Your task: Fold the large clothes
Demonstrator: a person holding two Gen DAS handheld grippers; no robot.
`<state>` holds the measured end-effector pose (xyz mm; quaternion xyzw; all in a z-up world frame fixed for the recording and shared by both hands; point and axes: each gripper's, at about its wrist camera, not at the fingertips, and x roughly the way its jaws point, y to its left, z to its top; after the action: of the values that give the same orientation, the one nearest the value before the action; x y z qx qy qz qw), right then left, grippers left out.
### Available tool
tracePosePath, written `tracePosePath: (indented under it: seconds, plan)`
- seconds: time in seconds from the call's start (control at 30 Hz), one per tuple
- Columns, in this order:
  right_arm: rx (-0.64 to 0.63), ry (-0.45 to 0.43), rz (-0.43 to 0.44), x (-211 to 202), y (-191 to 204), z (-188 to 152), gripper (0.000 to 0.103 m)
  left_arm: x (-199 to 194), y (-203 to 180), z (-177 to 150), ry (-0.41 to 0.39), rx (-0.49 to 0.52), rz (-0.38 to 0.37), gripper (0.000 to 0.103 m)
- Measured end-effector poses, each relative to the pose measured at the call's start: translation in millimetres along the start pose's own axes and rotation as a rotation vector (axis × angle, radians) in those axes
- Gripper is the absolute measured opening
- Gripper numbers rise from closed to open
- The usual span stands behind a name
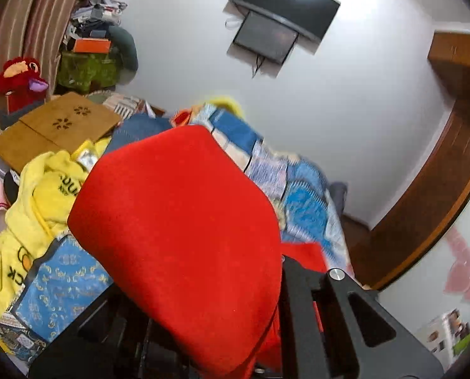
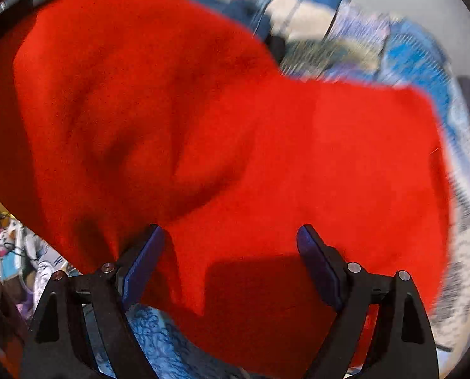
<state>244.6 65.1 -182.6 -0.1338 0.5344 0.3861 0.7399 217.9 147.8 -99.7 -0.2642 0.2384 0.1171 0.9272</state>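
Red garment (image 2: 235,132) over blue patterned bedspread (image 1: 64,284); right tool (image 2: 230,252) apart; left tool unclear.

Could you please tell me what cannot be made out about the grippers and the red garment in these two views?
- Left wrist view: the left gripper's fingertips are covered by the red garment draped over them, so its state cannot be read.
- Right wrist view: motion blur smears the patterned bedspread; the garment's outline runs past the frame's left edge.
- Right gripper: its jaws stand apart, but its contact with the garment is unclear.
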Motion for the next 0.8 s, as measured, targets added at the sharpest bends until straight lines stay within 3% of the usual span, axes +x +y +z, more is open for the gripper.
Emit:
tracePosePath:
  seconds: [0.07,0.17,0.3,0.37,0.47,0.6,0.63,0.7,0.8]
  plan:
    - [-0.020,-0.011,-0.017,4.5,2.0,-1.4,0.087,18.2,5.9,-8.3,0.045,-0.024,-0.030,0.011]
    - [-0.043,-0.020,0.029,-10.3,-2.5,-2.1,0.084,29.3,-6.2,-15.1,0.059,0.007,-0.034,0.011]
    - [0.077,-0.131,0.080,-57.8,-47.0,-12.3,0.084,35.6,-44.1,-4.2,0.057,0.080,-0.101,0.011]
    - [0.157,-0.172,0.055,-76.5,-77.7,-23.7,0.084,45.8,-67.1,0.1,0.057,0.125,-0.136,0.011]
    - [0.324,-0.225,-0.079,-105.2,-142.5,-55.9,0.084,59.4,-111.4,-9.4,0.092,0.198,-0.208,0.011]
    - [0.459,-0.222,-0.232,-126.0,-200.0,-99.9,0.084,94.0,-166.0,-54.4,0.233,0.355,-0.243,0.011]
    - [0.474,-0.217,-0.251,-128.8,-208.2,-108.1,0.084,107.7,-177.1,-75.5,0.309,0.412,-0.242,0.011]
    - [0.491,-0.218,-0.256,-135.0,-219.3,-120.5,0.084,127.1,-184.7,-107.6,0.422,0.483,-0.228,0.011]
    - [0.495,-0.234,-0.254,-142.9,-221.1,-133.2,0.084,135.5,-177.9,-139.1,0.538,0.488,-0.221,0.013]
